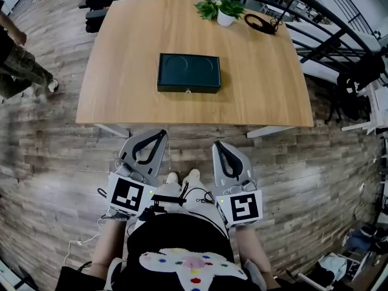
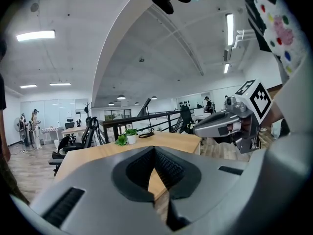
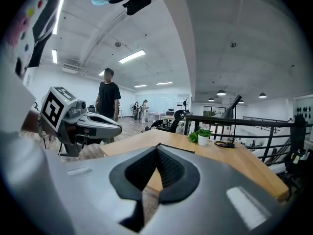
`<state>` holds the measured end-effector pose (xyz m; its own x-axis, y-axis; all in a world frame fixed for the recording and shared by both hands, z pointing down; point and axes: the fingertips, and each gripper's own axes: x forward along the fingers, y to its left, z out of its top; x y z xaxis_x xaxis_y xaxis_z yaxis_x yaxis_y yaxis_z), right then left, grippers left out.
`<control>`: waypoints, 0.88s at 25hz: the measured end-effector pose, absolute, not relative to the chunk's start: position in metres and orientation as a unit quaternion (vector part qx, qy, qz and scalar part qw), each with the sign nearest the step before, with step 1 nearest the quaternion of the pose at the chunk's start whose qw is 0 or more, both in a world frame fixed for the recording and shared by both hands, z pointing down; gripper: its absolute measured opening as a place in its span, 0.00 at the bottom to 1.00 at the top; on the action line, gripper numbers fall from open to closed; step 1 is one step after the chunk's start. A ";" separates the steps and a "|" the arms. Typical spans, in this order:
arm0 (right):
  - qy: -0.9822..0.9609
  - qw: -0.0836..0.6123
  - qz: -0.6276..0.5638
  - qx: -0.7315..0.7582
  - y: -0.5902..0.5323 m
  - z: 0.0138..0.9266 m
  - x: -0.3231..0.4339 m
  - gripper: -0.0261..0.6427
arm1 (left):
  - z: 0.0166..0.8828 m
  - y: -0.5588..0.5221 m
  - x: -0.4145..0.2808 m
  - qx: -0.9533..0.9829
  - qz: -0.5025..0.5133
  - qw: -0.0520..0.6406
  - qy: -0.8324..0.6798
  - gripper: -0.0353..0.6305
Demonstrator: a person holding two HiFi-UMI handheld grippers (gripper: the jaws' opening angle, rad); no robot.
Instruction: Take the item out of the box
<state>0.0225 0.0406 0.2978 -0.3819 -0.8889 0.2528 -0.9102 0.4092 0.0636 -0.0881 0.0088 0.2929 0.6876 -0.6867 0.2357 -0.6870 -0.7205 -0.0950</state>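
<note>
Head view: one table, and one dark green box near its middle, lid down. The box's long axis runs left to right, parallel to the table's near edge; the side with the small clasp faces the person holding the tools. One potted plant and one black cable loop sit at the far edge, well apart from the box. Two tools are held short of the table, over the floor: the left hand-held gripper and the right hand-held gripper. One bystander stands at the left.

Left gripper view: jaws pressed together, nothing between them; they point toward the table.

Right gripper view: jaws likewise closed and empty. A second person in black stands beyond the table.
</note>
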 end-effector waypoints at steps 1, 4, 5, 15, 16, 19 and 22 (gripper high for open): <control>-0.830 0.125 0.045 0.541 0.039 0.300 0.023 0.05 | 0.295 0.007 -0.088 0.918 0.129 0.002 -0.375 0.06; -0.829 0.129 0.046 0.542 0.031 0.306 0.027 0.05 | 0.298 0.000 -0.087 0.915 0.132 0.003 -0.382 0.06; -0.829 0.131 0.045 0.542 0.028 0.308 0.027 0.05 | 0.299 -0.003 -0.088 0.914 0.131 0.002 -0.385 0.06; -0.836 0.139 0.057 0.528 -0.019 0.326 0.017 0.05 | 0.307 -0.036 -0.094 0.907 0.131 0.012 -0.400 0.06; -0.838 0.139 0.057 0.525 -0.026 0.328 0.016 0.05 | 0.309 -0.040 -0.094 0.906 0.132 0.015 -0.401 0.06; -0.840 0.145 0.065 0.519 -0.044 0.338 0.016 0.05 | 0.315 -0.054 -0.094 0.903 0.133 0.024 -0.408 0.06; -0.839 0.150 0.079 0.518 -0.061 0.352 0.021 0.05 | 0.325 -0.068 -0.091 0.901 0.138 0.035 -0.411 0.06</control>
<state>0.0206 -0.0607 0.3519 -0.4189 -0.8444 0.3339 -0.8918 0.4519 0.0238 -0.0906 -0.0681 0.3252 0.6247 -0.7301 0.2771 -0.7496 -0.6601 -0.0493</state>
